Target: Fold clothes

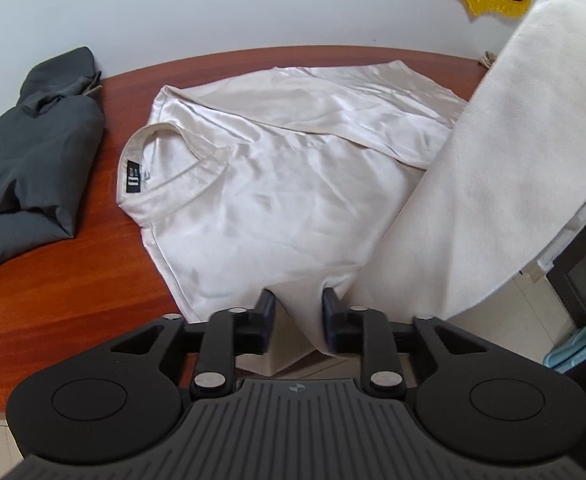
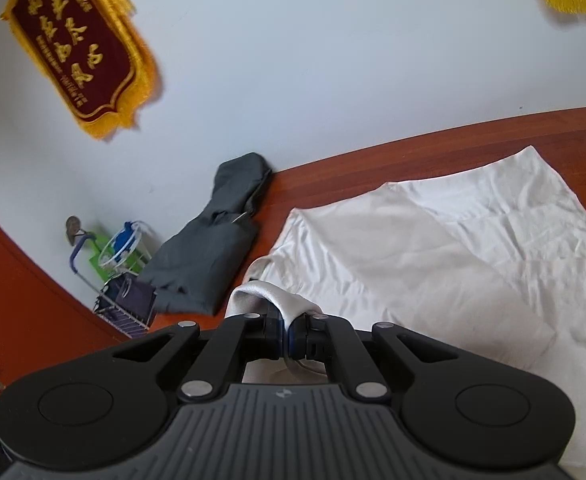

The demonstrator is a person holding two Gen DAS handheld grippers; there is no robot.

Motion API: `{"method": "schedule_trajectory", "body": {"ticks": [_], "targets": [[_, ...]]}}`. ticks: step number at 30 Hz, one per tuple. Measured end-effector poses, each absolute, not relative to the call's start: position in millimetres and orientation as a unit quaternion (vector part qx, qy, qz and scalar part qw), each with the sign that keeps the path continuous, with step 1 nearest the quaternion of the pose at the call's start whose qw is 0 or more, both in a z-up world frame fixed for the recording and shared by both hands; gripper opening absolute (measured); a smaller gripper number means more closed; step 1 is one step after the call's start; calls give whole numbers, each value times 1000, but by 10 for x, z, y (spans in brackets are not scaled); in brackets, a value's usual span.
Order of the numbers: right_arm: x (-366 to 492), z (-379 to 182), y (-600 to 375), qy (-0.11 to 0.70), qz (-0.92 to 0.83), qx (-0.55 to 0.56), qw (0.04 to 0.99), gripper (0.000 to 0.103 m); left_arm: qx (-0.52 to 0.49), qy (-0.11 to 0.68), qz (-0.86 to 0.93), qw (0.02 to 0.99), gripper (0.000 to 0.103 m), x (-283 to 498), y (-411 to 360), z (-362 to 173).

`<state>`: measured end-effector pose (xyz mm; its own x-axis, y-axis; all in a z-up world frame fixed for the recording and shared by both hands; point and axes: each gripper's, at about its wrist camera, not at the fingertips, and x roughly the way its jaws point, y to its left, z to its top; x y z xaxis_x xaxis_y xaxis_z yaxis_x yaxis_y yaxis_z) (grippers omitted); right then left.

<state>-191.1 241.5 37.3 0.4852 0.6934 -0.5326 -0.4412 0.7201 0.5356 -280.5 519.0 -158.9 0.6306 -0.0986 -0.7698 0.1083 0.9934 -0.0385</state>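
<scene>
The cream satin collared shirt (image 1: 277, 168) lies spread on the reddish-brown wooden desk (image 1: 105, 264), its near hem spilling over the desk's front edge between the parted jaws of the left gripper (image 1: 297, 312), which do not press it. The right gripper (image 2: 285, 330) is clamped on a lifted fold of the shirt. A folded dark grey garment (image 1: 25, 160) sits near the desk's far left edge.

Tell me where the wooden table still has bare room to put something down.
Bare reddish-brown wooden table shows near its front edge, between the folded dark grey garment and the cream satin shirt. A narrow strip runs behind the shirt along the wall. The centre is crowded.
</scene>
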Motion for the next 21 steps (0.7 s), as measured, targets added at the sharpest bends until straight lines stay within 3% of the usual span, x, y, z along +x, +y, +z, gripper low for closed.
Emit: {"method": "schedule_trajectory", "body": {"ticks": [12, 21], "targets": [[-655, -272, 2535, 435, 285, 141, 842, 3, 9, 430, 15, 903, 50, -2479, 5175, -1582], [215, -946, 2592, 500, 282, 124, 809, 4, -12, 444, 95, 891, 51, -2410, 5054, -1647]]}}
